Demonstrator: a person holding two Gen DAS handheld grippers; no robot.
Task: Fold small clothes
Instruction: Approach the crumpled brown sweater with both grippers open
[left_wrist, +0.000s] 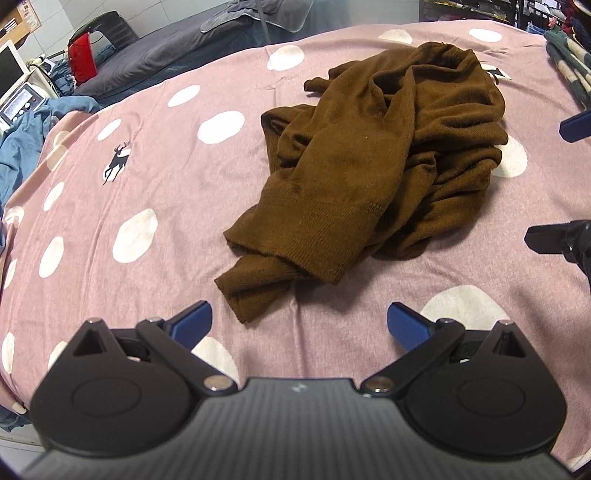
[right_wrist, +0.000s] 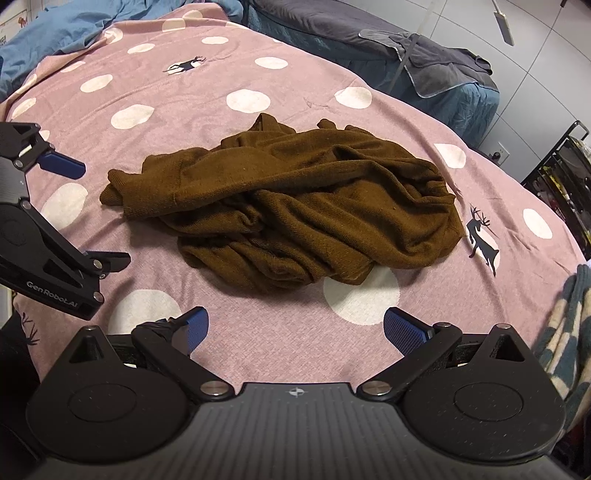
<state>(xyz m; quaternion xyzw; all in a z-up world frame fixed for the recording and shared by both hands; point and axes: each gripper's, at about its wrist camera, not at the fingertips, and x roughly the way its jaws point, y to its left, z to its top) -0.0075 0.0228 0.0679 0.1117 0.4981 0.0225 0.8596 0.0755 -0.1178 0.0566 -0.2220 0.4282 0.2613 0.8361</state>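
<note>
A brown knit sweater (left_wrist: 384, 155) lay crumpled in a heap near the middle of the bed, its folds bunched over one another and one sleeve with a ribbed cuff trailing toward the left gripper (left_wrist: 299, 325). From the right wrist view the same garment (right_wrist: 295, 214) spread as a low rumpled mound, a sleeve end pointing to the left.

The left gripper had its jaws spread wide, holding nothing, its blue pads (left_wrist: 194, 321) hovering just short of the sleeve end without touching it. The right gripper (right_wrist: 295, 328) was likewise wide open and empty, its blue-padded fingers (right_wrist: 404, 328) near the sweater's edge but apart from it. Each gripper showed at the edge of the other's view, beside the garment.

The bedcover (left_wrist: 129, 192) was pink with white dots and small black deer prints (right_wrist: 482, 240). A blue cloth (left_wrist: 22, 147) lay bunched at one edge, a green and cream checked fabric (right_wrist: 565, 332) at another. Beyond the bed stood a grey-covered bed (right_wrist: 332, 22) with a grey towel (right_wrist: 436, 51) draped on it, and a red item (left_wrist: 83, 59) near a white device (left_wrist: 18, 99)
</note>
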